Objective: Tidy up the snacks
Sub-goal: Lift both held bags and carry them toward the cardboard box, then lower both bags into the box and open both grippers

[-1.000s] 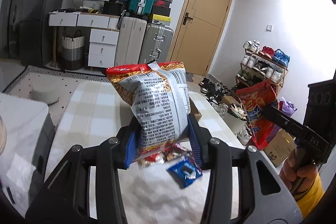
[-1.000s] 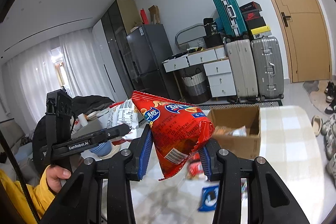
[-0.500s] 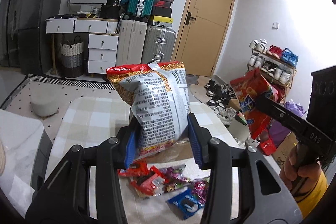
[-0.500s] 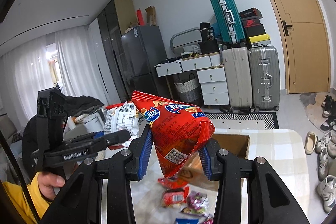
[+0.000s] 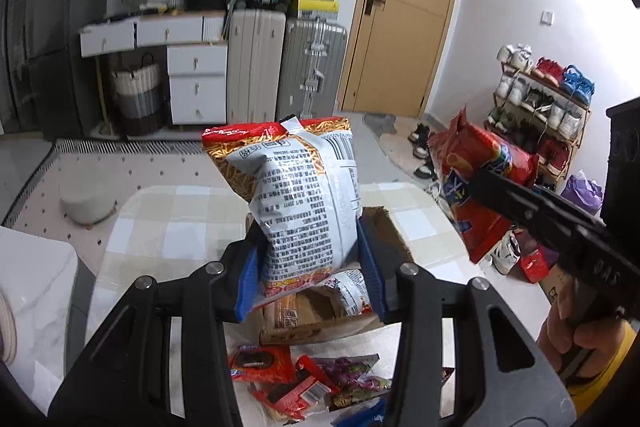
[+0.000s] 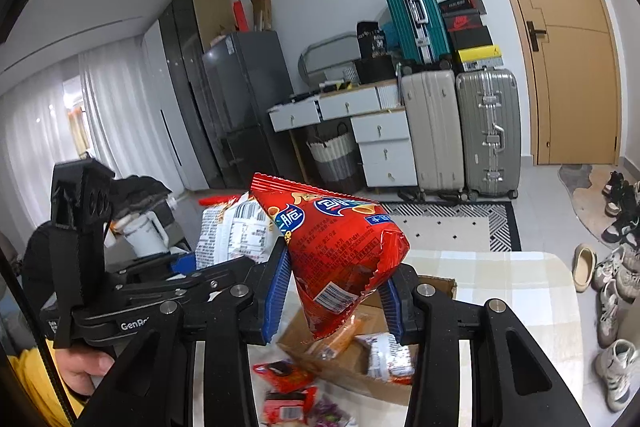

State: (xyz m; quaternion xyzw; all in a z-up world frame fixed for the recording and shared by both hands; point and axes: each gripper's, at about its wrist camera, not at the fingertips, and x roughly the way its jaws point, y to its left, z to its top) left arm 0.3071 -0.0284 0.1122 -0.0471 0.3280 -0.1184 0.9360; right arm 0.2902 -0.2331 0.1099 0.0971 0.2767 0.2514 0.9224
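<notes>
My left gripper (image 5: 308, 275) is shut on a white and red chip bag (image 5: 298, 195), held upright over an open cardboard box (image 5: 316, 307) that has snack packets inside. My right gripper (image 6: 334, 297) is shut on a red chip bag (image 6: 340, 255), also above the cardboard box (image 6: 356, 367). In the left wrist view that red bag (image 5: 480, 183) hangs to the right of the box. In the right wrist view the white bag (image 6: 236, 231) shows at the left, behind the red one.
Small snack packets (image 5: 300, 383) lie loose on the table in front of the box. The checked tablecloth (image 5: 160, 227) runs to the far edge. Suitcases (image 5: 280, 67), drawers and a door stand behind; a shoe rack (image 5: 540, 107) is at the right.
Both grippers have carried their bags forward across the table. The box, far off or hidden before, now lies right under both bags, and the loose packets have slid toward the bottom of the views.
</notes>
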